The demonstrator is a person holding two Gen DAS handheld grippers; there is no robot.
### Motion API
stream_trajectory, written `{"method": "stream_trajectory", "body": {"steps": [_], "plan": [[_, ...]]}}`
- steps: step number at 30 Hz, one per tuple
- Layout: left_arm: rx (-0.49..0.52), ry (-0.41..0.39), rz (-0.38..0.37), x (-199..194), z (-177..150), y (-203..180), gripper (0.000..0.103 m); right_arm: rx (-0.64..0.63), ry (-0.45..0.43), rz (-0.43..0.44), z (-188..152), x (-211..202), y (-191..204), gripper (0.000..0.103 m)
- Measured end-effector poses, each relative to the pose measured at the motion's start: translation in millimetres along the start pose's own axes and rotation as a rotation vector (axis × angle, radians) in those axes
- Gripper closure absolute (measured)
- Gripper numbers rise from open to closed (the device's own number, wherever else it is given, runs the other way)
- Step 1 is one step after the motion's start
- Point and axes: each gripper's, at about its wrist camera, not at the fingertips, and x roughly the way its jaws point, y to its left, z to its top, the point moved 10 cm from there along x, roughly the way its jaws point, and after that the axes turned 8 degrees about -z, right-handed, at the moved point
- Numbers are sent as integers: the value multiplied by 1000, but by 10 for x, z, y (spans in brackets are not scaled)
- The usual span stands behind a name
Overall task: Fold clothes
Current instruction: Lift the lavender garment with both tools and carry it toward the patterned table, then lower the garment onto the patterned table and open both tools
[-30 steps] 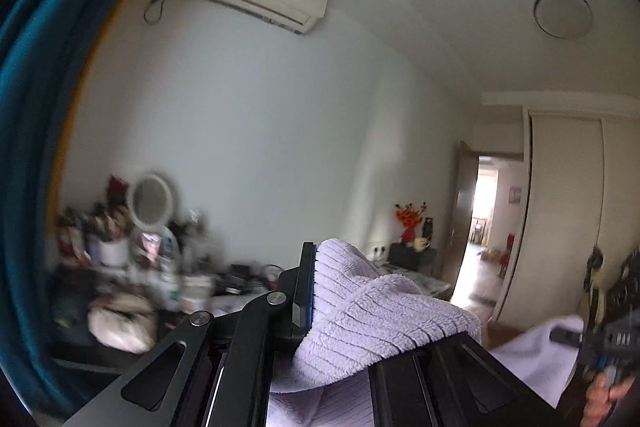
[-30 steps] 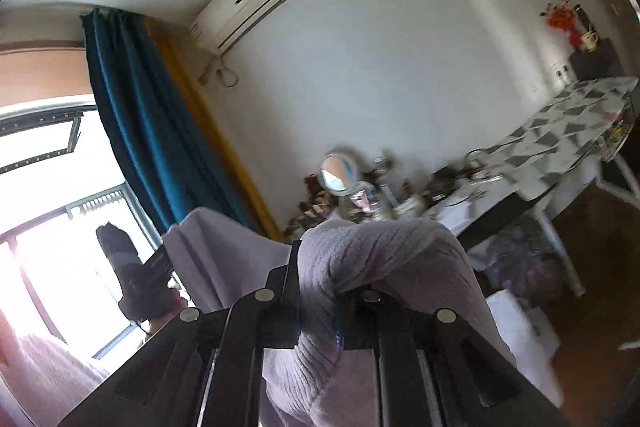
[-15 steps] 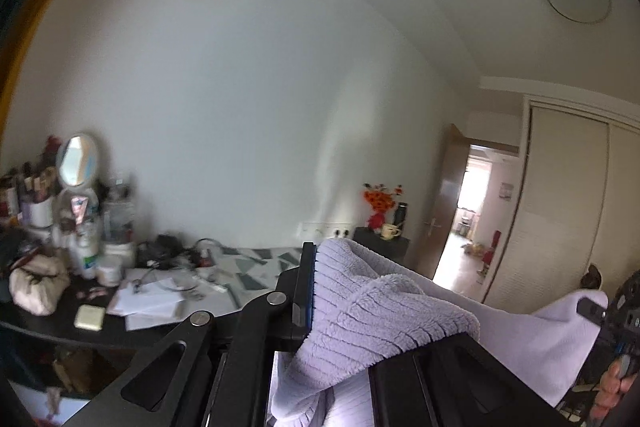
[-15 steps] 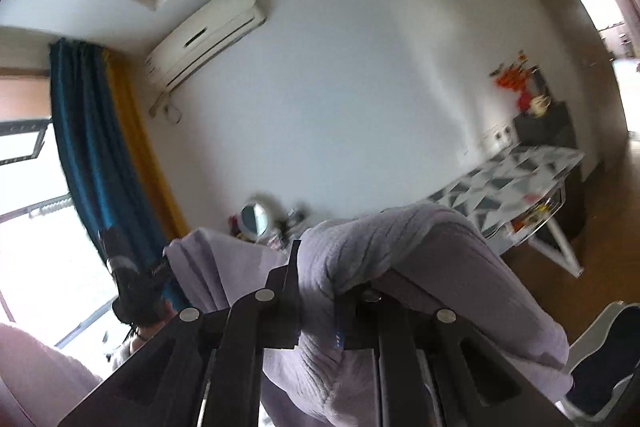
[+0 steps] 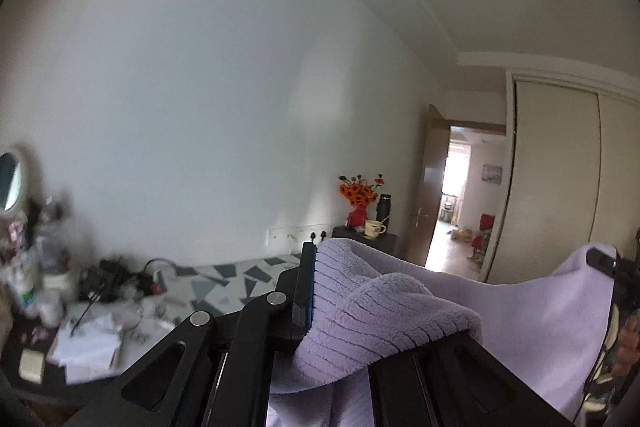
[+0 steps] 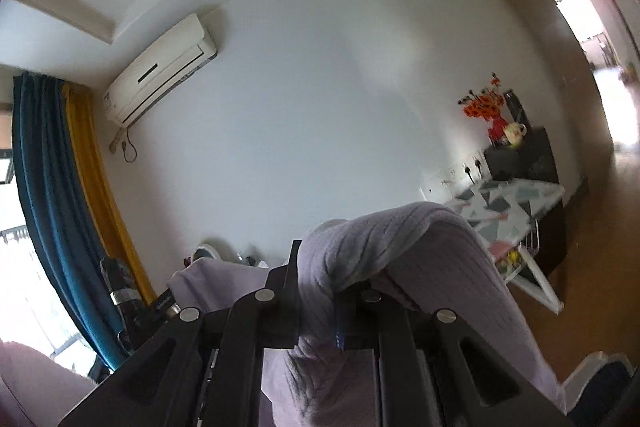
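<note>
A pale lilac ribbed knit garment (image 5: 384,315) is held up in the air between both grippers. My left gripper (image 5: 344,311) is shut on one bunched edge of it, and the cloth drapes over the right finger. From there the fabric stretches right to my right gripper (image 5: 612,267), seen at the frame's edge with a hand below it. In the right wrist view my right gripper (image 6: 320,291) is shut on the same garment (image 6: 400,239), which hangs over its fingers. The left gripper (image 6: 132,303) shows at lower left, holding the far corner.
A cluttered dressing table (image 5: 92,311) with a round mirror stands along the white wall. A patterned table (image 6: 508,203) and a dark cabinet with orange flowers (image 5: 360,191) are further right, beside an open door (image 5: 468,195). Blue and yellow curtains (image 6: 60,195) hang by the window.
Both grippers have swung to the right and tilted, keeping hold of the garment. The curtain has left the left wrist view, and the doorway now shows in both views. The cloth is stretched wider.
</note>
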Motion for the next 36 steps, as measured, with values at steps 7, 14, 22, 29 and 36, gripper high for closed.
{"method": "stream_trajectory", "body": {"steps": [7,14,22,29,36], "plan": [[-14,67,-68,906,-25,229,100,82,8,-9,309,971,-596,92],[-24,137,-33,1519,-102,594,100,101,-34,4,729,1728,-1040,92],[-66,158,112,2494,-242,1300,100,40,31,81,1121,3040,-1271,92],[-95,193,309,3606,-377,2016,100,62,186,199,1111,4993,-1838,92],[-284,386,588,5507,-1073,3472,99,88,487,225,698,7576,-2804,92]]}}
